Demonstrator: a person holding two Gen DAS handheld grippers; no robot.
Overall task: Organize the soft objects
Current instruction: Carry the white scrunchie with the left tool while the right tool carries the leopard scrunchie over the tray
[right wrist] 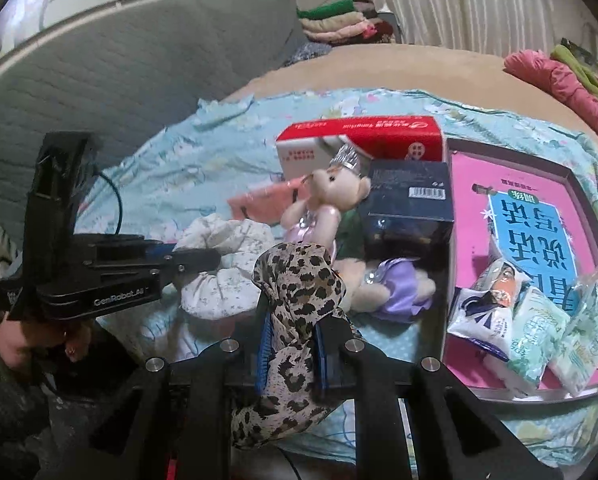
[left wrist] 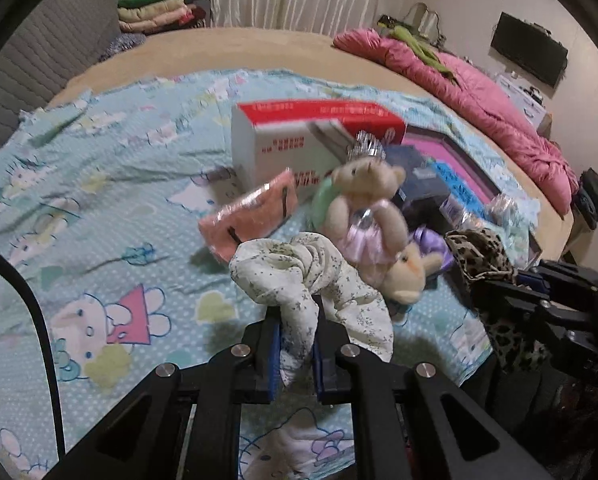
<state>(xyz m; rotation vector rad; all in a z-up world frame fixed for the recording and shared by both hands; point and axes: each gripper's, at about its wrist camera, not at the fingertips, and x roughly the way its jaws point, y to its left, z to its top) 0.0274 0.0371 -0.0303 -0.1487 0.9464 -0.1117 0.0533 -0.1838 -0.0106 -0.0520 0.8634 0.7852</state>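
Observation:
My left gripper (left wrist: 297,316) is shut on a cream floral scrunchie (left wrist: 295,276), held above the blue cartoon bedsheet (left wrist: 99,200). My right gripper (right wrist: 291,324) is shut on a leopard-print scrunchie (right wrist: 299,280); it also shows in the left wrist view (left wrist: 479,252). A beige teddy bear in a pink dress with a silver crown (left wrist: 363,200) leans on a red and white box (left wrist: 299,132). A second bear in purple (right wrist: 395,288) lies beside it. A pink packet (left wrist: 251,212) lies left of the bears.
A dark blue box (right wrist: 411,200) stands right of the bears. A pink tray (right wrist: 471,208) holds a blue book and several tissue packs (right wrist: 535,332). A pink quilt (left wrist: 479,92) lies at the far right. Folded clothes (left wrist: 155,8) are stacked behind the bed.

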